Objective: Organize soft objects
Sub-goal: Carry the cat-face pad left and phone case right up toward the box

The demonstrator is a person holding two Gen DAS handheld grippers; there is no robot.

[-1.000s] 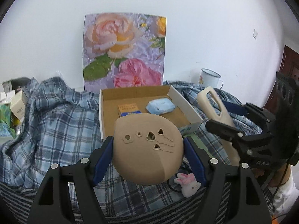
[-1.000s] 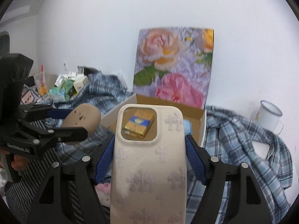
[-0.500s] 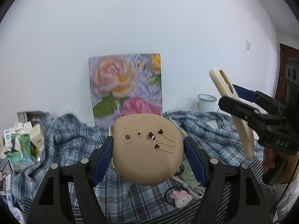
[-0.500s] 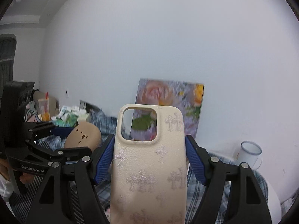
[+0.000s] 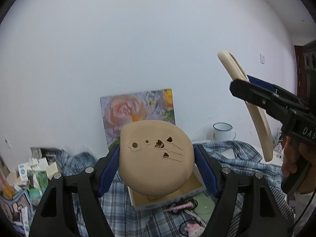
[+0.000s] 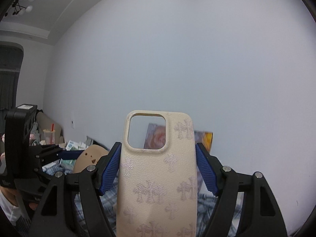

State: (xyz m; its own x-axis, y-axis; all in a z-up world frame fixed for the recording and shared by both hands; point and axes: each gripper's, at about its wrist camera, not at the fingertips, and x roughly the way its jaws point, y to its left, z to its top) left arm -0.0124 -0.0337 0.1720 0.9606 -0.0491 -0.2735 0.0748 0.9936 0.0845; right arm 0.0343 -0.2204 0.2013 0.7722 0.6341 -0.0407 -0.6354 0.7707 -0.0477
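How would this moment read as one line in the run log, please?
left claw: shut on tan silicone pad | right claw: shut on cream phone case | both held above cardboard box | nothing placed yet

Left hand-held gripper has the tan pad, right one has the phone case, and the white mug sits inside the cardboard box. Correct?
Not quite. The mug isn't in the box; the left wrist view shows it standing behind, by the wall, past the plaid cloth. The rest holds: left hand-held gripper grips the tan pad, right hand-held gripper grips the phone case.
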